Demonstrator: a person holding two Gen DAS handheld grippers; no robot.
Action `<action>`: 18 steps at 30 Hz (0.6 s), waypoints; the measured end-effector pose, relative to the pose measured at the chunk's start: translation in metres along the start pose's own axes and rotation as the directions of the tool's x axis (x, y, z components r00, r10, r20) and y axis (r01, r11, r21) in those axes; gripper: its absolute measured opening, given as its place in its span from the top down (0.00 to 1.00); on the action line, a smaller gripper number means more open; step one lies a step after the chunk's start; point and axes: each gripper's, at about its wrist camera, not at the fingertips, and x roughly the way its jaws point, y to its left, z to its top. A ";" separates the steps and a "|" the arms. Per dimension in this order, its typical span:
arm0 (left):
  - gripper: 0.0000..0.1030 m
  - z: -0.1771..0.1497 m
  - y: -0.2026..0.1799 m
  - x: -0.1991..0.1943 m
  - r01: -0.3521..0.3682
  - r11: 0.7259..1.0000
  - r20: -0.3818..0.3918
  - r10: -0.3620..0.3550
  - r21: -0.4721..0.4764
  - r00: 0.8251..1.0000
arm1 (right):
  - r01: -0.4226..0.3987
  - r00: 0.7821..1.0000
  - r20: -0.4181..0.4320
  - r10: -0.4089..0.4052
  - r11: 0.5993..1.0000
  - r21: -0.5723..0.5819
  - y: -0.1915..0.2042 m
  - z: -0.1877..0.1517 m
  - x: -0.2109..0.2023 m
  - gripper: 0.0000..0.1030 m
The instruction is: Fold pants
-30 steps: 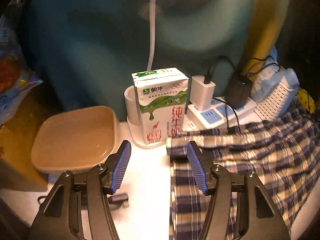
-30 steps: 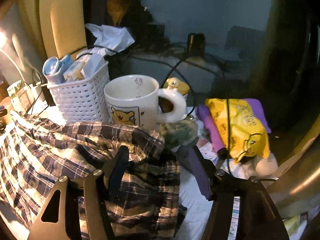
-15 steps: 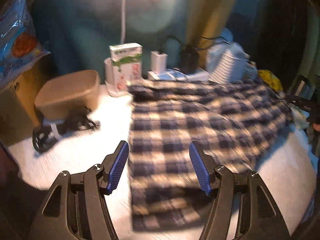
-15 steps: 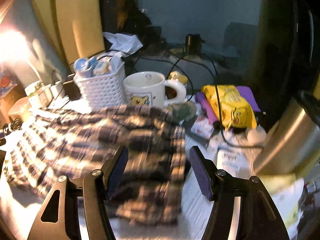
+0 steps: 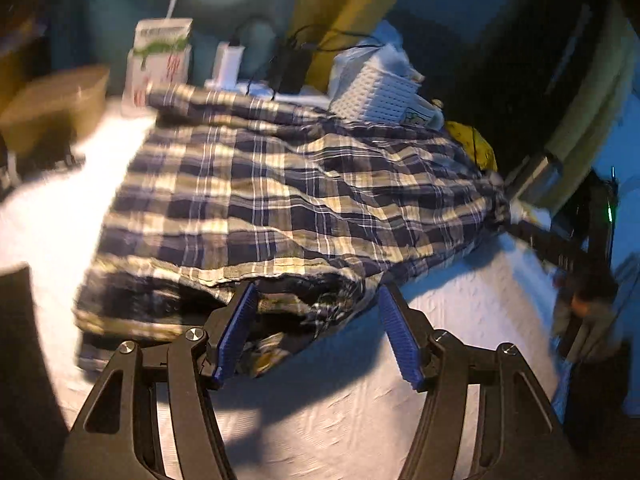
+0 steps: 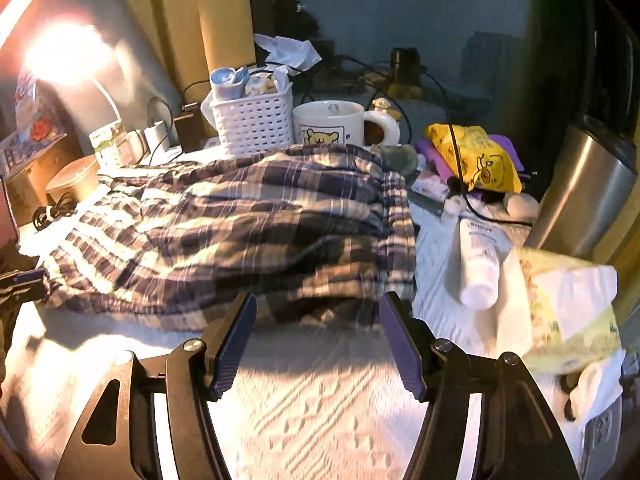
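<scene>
The navy and cream plaid pants (image 5: 280,196) lie spread on a white textured cloth (image 5: 360,412). My left gripper (image 5: 316,330) is open and empty, its blue pads either side of the pants' near rumpled edge. In the right wrist view the pants (image 6: 240,224) lie bunched, waistband to the right. My right gripper (image 6: 316,338) is open and empty, just short of the pants' near edge. The left gripper's tip (image 6: 20,284) shows at the far left edge of the right wrist view.
Behind the pants stand a milk carton (image 5: 160,60), a power strip with chargers (image 5: 256,80), a white basket (image 6: 252,120) and a bear mug (image 6: 332,126). A tan bowl (image 5: 56,104) sits left. A lotion bottle (image 6: 478,256), yellow packet (image 6: 476,160) and steel container (image 6: 584,196) lie right.
Both grippers have pulled back from the far edge of the pants toward the near side. The pants now lie spread out in front of them. Both stay open.
</scene>
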 end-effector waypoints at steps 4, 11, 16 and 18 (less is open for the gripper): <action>0.39 -0.002 0.005 0.015 -0.016 0.997 -0.025 0.014 -0.076 1.000 | -0.019 1.000 0.005 0.019 1.000 0.009 -0.004 -0.008 -0.005 0.36; 0.93 -0.016 -0.005 0.018 -0.072 0.996 0.012 0.072 -0.060 0.997 | -0.056 0.998 0.006 0.056 0.998 0.037 -0.015 -0.015 -0.002 0.36; 0.93 -0.032 -0.018 0.009 -0.116 0.991 0.029 0.118 -0.064 0.993 | -0.090 0.996 0.017 0.089 0.996 0.028 -0.013 -0.018 -0.004 0.36; 0.93 -0.043 -0.023 0.005 -0.142 0.988 0.030 0.144 -0.057 0.989 | -0.100 0.995 0.017 0.099 0.995 0.031 -0.013 -0.021 -0.004 0.36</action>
